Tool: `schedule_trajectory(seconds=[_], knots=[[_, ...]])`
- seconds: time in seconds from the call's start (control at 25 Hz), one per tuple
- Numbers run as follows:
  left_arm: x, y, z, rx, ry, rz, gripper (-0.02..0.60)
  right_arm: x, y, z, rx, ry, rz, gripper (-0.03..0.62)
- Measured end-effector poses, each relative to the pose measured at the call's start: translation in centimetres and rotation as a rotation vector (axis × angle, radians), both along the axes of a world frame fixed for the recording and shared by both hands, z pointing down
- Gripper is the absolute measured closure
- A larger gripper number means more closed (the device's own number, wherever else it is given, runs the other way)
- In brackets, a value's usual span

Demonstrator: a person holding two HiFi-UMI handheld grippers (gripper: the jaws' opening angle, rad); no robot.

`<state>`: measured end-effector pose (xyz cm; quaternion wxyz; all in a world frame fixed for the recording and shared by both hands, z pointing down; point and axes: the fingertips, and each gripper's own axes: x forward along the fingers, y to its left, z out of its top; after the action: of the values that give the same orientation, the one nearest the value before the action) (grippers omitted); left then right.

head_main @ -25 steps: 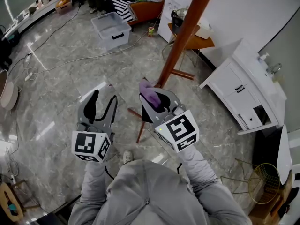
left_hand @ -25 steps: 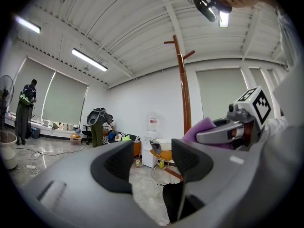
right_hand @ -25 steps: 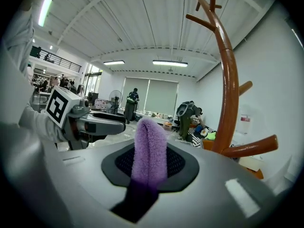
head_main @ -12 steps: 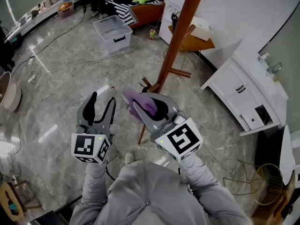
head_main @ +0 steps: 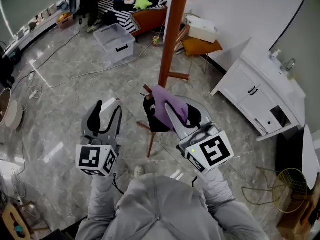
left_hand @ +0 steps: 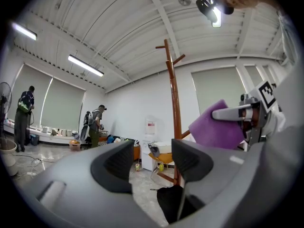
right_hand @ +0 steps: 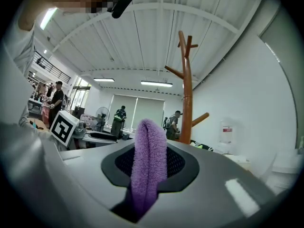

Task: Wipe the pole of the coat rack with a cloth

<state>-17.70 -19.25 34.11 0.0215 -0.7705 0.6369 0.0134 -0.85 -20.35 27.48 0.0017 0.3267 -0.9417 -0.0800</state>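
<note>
Contact is what the step needs first: the cloth (right_hand: 148,167) should meet the pole (head_main: 171,36) with a broad face, not only its folded edge. In my judgement the right gripper (head_main: 158,104) ought to carry it forward until the pile presses on the wood. It can then run along the shaft in long strokes and swing round to reach the far side. Pressure is best kept light, so the rack does not rock on its feet; the free gripper could steady it.

Right gripper jaws are closed on the purple cloth, which is pinched as a fold between the pads and sticks out past the tips. Left gripper (head_main: 107,109) holds nothing. Its jaws stand partly apart, with only the room showing through the gap.

Ahead of the right gripper and a little to its right stands the pole, near the cloth but apart from it. From the left gripper it rises ahead, roughly in line with the right jaw, and the cloth sits further right. One foot (head_main: 150,143) of the rack runs beneath the right gripper.
</note>
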Motion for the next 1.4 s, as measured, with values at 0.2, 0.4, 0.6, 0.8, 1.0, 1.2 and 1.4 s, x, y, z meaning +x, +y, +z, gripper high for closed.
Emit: schedule_trajectory(seconds=[0.2, 0.4, 0.6, 0.8, 1.0, 1.2, 1.4], knots=[[2.1, -0.2, -0.6, 0.009, -0.013, 0.025, 0.313, 6.1, -1.3, -1.3, 0.028, -0.076, 0.145, 0.525], [4.0, -0.7, -1.1, 0.014, -0.025, 0.043, 0.314, 11.7, -2.8, -1.9, 0.081, -0.104, 0.3, 0.523], [4.9, -1.0, -1.7, 0.017, -0.038, 0.043, 0.314, 15.7, -3.9, -0.9, 0.073, -0.145, 0.404, 0.524], [5.5, -1.3, -2.0, 0.016, -0.049, 0.04, 0.313, 17.5, -4.6, 0.6, 0.032, -0.181, 0.44, 0.524], [6.1, -1.5, -2.1, 0.015, -0.051, 0.041, 0.313, 18.3, -4.9, 2.0, 0.014, -0.192, 0.462, 0.523], [6.4, -1.4, -2.0, 0.011, -0.054, 0.037, 0.313, 18.4, -5.0, 3.4, -0.018, -0.194, 0.464, 0.524], [6.5, -1.3, -1.8, 0.009, -0.055, 0.03, 0.314, 18.1, -4.9, 4.5, -0.038, -0.189, 0.453, 0.524]])
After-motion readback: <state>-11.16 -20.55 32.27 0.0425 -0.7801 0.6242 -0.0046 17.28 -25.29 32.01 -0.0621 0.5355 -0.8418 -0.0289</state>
